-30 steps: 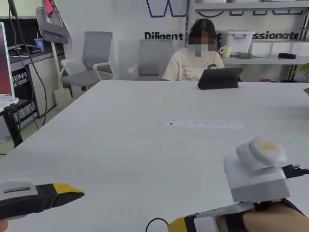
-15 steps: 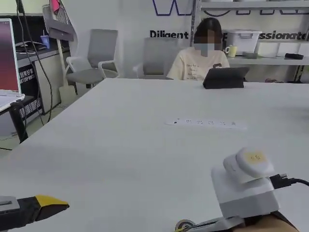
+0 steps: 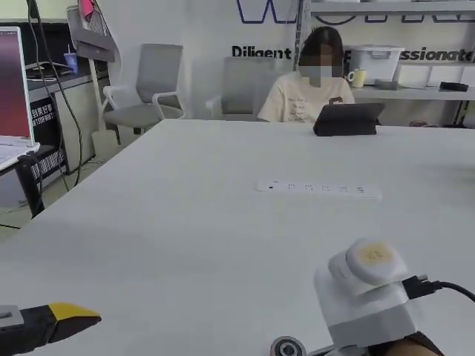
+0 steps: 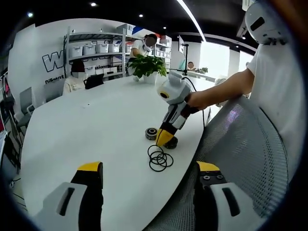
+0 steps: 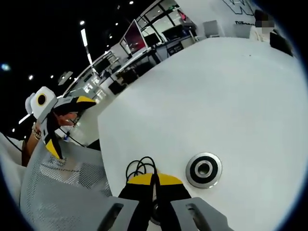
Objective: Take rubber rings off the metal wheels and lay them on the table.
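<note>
This is looking like an office: a person (image 3: 304, 93) is working at a dark laptop (image 3: 347, 119) on the long white table (image 3: 185, 222). Grey swivel chairs (image 3: 152, 81) and metal shelving (image 3: 415, 90) are standing behind.

three close views, one shared table (image 3: 185, 222)

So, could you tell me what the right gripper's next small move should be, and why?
Probably lift the right gripper slightly, peeling rubber off the wheel its shut jaws rest on; loose rings lie beside it on the table.
</note>
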Action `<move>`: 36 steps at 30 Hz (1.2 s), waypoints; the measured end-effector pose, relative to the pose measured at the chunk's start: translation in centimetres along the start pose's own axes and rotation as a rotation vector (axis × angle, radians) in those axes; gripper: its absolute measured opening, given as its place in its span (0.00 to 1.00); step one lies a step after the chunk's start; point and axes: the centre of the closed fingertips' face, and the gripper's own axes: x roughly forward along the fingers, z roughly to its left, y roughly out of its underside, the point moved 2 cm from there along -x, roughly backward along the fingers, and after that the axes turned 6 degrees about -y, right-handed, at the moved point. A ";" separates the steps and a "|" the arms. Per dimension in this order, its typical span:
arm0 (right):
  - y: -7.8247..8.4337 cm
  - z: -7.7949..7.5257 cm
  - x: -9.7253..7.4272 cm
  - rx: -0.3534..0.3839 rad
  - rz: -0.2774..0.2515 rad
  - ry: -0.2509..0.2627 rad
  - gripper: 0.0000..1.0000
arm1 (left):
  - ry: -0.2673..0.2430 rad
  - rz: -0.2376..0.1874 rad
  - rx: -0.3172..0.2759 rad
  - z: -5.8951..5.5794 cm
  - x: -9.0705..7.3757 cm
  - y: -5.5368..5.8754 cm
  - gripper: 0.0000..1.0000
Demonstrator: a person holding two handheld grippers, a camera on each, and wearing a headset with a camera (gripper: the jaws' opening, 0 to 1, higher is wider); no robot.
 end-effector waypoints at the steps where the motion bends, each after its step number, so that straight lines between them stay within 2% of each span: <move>1: 0.1 0.0 0.1 -0.008 0.005 0.001 0.00 | 0.001 -0.002 0.000 0.0 0.0 -0.1 0.75; 8: 0.3 0.2 0.3 -0.098 0.038 0.028 0.02 | -0.004 0.003 0.002 0.1 0.0 0.1 0.74; 15: 0.4 0.3 0.4 -0.139 0.058 0.034 0.04 | -0.009 0.004 0.001 0.1 -0.1 0.2 0.74; 18: 0.6 0.5 0.3 -0.181 0.089 0.029 0.06 | -0.013 0.005 0.002 0.1 -0.2 0.3 0.73; 22: 0.6 0.3 0.1 -0.237 0.115 0.056 0.08 | -0.020 0.016 0.005 0.2 -0.2 0.6 0.73; 28: 0.6 -0.2 -0.5 -0.235 0.119 0.068 0.09 | -0.014 0.027 0.005 0.1 0.0 1.0 0.73; 36: -0.6 -0.1 -1.6 -0.217 0.072 0.074 0.11 | -0.001 0.031 0.003 -0.1 0.3 1.3 0.73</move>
